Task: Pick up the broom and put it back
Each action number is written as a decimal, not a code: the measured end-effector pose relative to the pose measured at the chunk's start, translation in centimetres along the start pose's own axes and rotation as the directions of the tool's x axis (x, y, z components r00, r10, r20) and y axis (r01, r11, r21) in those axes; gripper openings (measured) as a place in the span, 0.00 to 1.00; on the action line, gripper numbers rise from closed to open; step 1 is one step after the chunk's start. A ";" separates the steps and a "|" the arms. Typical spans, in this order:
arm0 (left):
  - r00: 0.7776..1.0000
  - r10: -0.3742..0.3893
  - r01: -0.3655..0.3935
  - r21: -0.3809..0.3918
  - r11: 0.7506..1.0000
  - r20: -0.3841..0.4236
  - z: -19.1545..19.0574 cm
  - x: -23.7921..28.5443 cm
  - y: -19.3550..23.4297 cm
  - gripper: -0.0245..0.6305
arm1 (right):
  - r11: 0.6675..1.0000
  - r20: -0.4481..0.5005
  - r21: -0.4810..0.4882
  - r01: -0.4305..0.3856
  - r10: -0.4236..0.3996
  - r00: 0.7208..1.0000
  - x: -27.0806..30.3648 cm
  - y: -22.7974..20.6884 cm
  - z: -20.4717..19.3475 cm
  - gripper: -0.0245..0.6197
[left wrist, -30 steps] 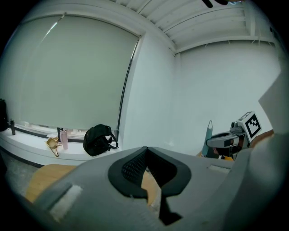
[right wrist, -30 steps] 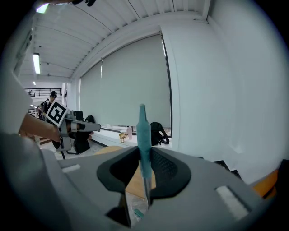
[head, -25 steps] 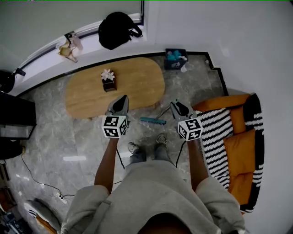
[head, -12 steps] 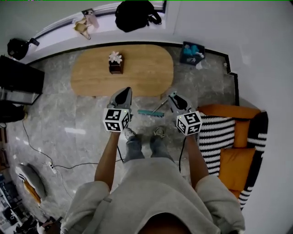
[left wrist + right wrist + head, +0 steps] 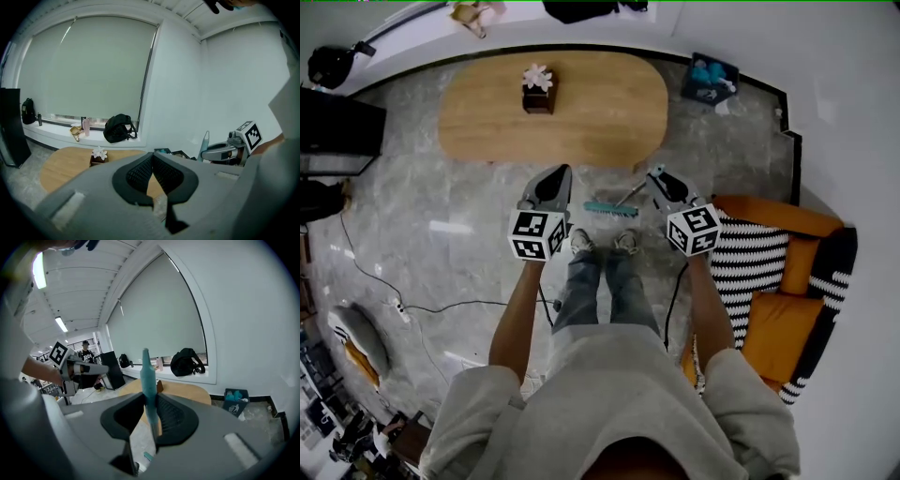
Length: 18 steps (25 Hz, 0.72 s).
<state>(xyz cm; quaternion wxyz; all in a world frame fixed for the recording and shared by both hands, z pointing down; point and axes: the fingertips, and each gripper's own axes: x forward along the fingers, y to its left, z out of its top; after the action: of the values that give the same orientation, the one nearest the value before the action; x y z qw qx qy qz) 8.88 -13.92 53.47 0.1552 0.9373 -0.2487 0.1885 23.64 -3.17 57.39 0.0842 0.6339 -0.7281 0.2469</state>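
In your head view, the broom's [image 5: 610, 209] teal brush shows between your left tongs [image 5: 555, 178] and right tongs [image 5: 657, 178], with its handle slanting up to the right pair. Your left gripper view shows jaws pressed together, empty. Your right gripper view shows jaws pinching the teal handle.

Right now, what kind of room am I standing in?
Probably a living room or lounge: a low oval wooden table, a striped sofa with orange cushions, and a backpack on the window ledge.
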 end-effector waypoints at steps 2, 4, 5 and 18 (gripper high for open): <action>1.000 -0.010 0.010 -0.003 1.000 -0.007 -0.8 1.0 0.4 0.04 | 1.000 -0.020 -0.004 -0.009 0.009 1.000 1.1 -0.3 -1.0 0.18; 1.000 -0.018 0.018 -0.008 1.000 -0.011 -1.5 1.8 0.8 0.04 | 1.000 -0.039 -0.011 -0.024 0.023 0.999 2.2 -0.3 -2.0 0.18; 1.000 -0.021 0.021 -0.012 1.000 -0.016 -2.0 2.2 1.0 0.04 | 0.999 -0.049 -0.014 -0.032 0.032 0.998 2.7 -0.2 -2.5 0.18; 0.998 -0.005 0.000 -0.075 0.997 -0.070 -8.5 4.7 3.8 0.04 | 0.987 -0.124 0.015 -0.160 0.161 0.979 8.7 0.4 -9.0 0.18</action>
<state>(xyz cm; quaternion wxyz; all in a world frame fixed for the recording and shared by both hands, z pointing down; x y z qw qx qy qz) 8.36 -15.71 63.77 0.1992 0.9239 -0.2487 0.2117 19.96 -6.58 68.81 0.1077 0.5568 -0.7695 0.2937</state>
